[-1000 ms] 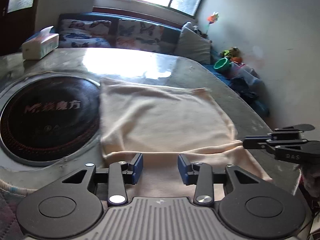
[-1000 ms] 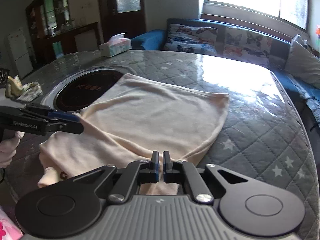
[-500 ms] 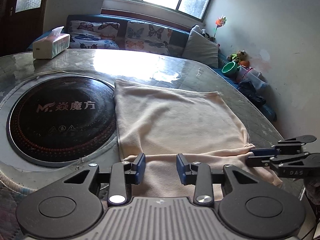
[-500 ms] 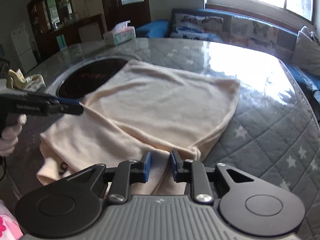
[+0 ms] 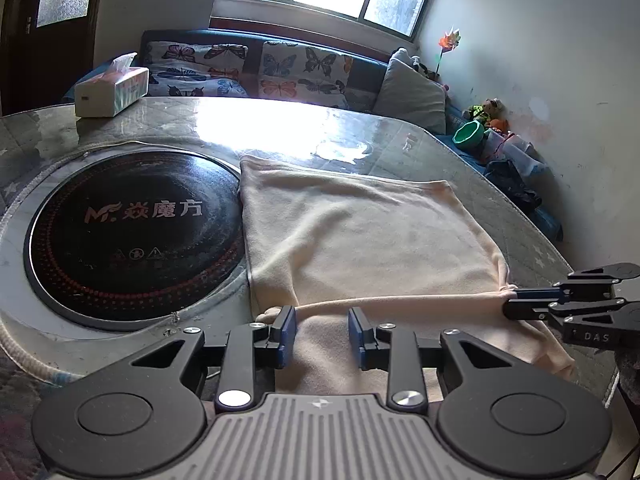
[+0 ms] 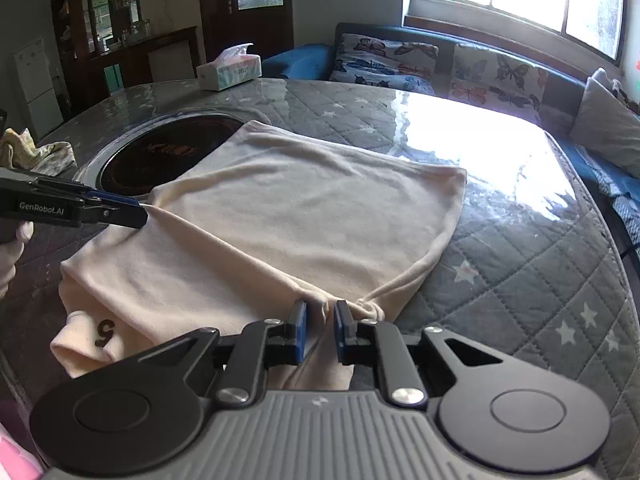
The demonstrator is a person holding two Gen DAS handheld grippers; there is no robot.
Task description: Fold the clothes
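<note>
A cream garment (image 5: 360, 232) lies flat on the table, its near part folded over into a ridge that runs between the two grippers. My left gripper (image 5: 322, 336) is at the ridge's left end. Its jaws are closing but still apart, with cloth lying between and under them and the ridge touching the left pad (image 5: 286, 336). My right gripper (image 6: 321, 330) is at the ridge's other end. Its jaws are narrow and closing, with a bunched fold between the pads and a gap still showing. Each gripper shows in the other's view, the right gripper (image 5: 514, 302) and the left gripper (image 6: 136, 214).
A round black induction cooktop (image 5: 132, 232) is set in the table (image 6: 500, 260), and the garment's left edge overlaps it. A tissue box (image 5: 112, 90) stands at the far edge. A sofa (image 5: 280, 68) runs behind, and a crumpled cloth (image 6: 36, 152) lies far left.
My right jaws, shut on the fold a second ago, have come apart. The folded edge now stands up as a straight ridge between the grippers. My left jaws have narrowed slightly.
</note>
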